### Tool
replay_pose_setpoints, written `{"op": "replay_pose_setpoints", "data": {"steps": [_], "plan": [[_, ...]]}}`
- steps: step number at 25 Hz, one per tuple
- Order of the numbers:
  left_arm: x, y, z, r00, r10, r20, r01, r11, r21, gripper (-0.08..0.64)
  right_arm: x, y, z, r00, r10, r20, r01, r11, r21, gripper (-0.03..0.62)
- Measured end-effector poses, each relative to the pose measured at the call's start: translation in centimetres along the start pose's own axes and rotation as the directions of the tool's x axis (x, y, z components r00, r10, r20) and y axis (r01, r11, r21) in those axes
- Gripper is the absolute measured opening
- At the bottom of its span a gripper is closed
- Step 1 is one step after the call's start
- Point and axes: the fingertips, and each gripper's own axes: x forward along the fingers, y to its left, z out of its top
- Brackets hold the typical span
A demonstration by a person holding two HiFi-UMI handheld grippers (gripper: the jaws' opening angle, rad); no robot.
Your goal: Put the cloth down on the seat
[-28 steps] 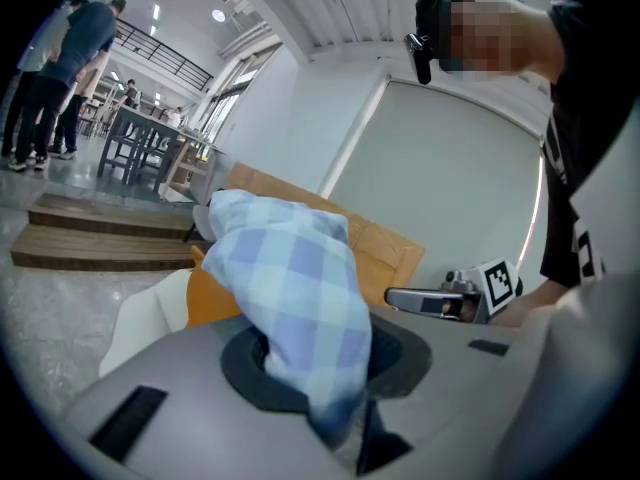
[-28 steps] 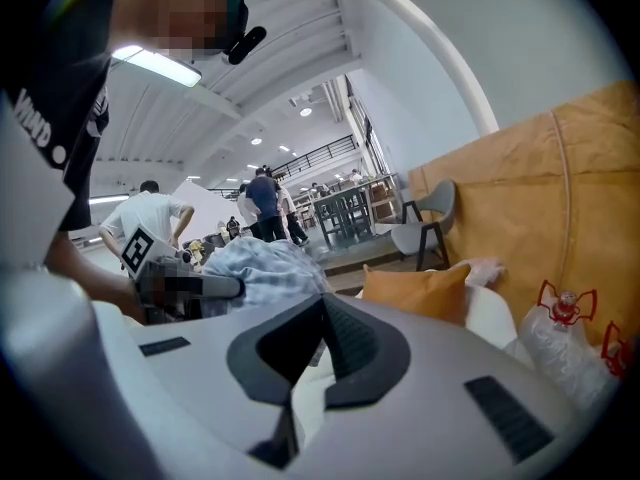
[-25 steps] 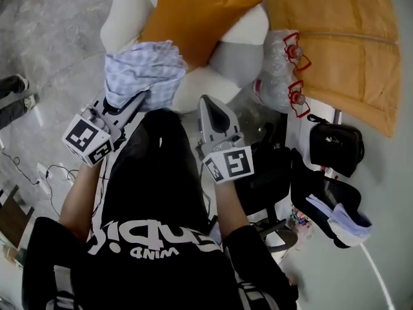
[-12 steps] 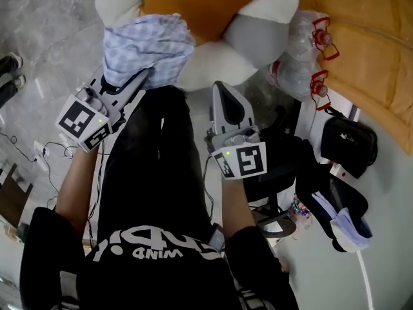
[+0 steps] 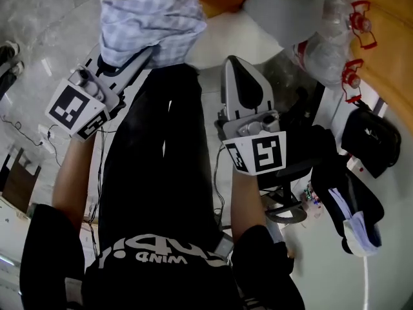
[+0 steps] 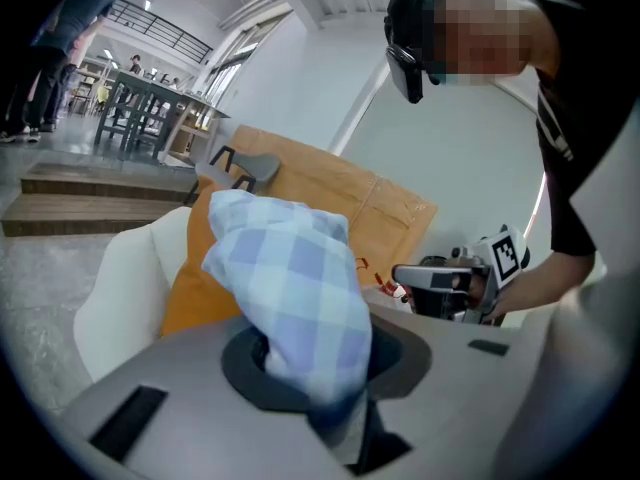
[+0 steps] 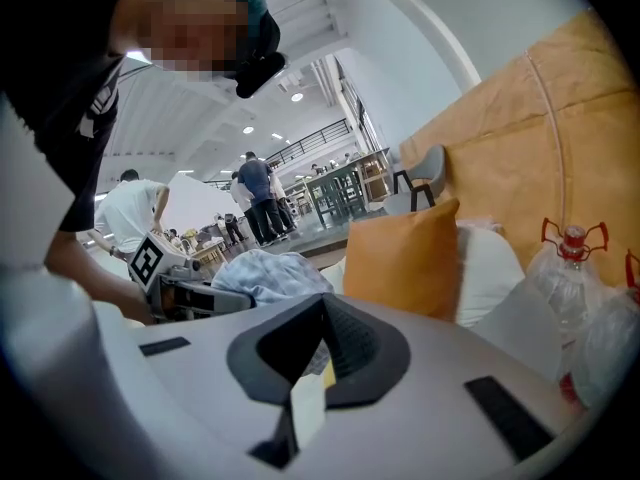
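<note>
At the left of the head view, the left gripper (image 5: 139,62) has its jaws closed narrowly on a pale blue-and-white checked cloth (image 5: 151,21). The fabric is pinched low between them, and most of it stands bunched above and ahead of the jaw tips. In the left gripper view the same cloth (image 6: 290,288) rises straight out of the gap between the jaws and droops over it. It hangs in the air in front of the white rounded padded seat (image 6: 120,288) and the orange square cushion (image 6: 190,278) leaning on it, without touching either. To the right, well apart from the cloth, the right gripper (image 5: 237,70) points towards the seat's front edge (image 5: 226,41). Its jaws are drawn together with nothing between them. Clear plastic bottles with red caps (image 5: 335,50) stand further right.
</note>
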Motion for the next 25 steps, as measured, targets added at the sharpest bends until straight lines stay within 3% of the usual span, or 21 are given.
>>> {"op": "replay_pose_setpoints", "data": {"steps": [11,25], "plan": [[7.6,2.4,-7.8,0.998,-0.031,-0.058,0.032,1.0,0.002,0.097,0.6,-5.1,-9.9,0.997,-0.045,-0.066,0.05,0.996,0.069,0.02],[13.0,7.8,-18.0,0.993,-0.024,-0.115,0.024,1.0,-0.002,0.097,4.0,-6.7,-16.0,0.996,-0.052,-0.07,0.059,0.993,0.104,0.02]]}}
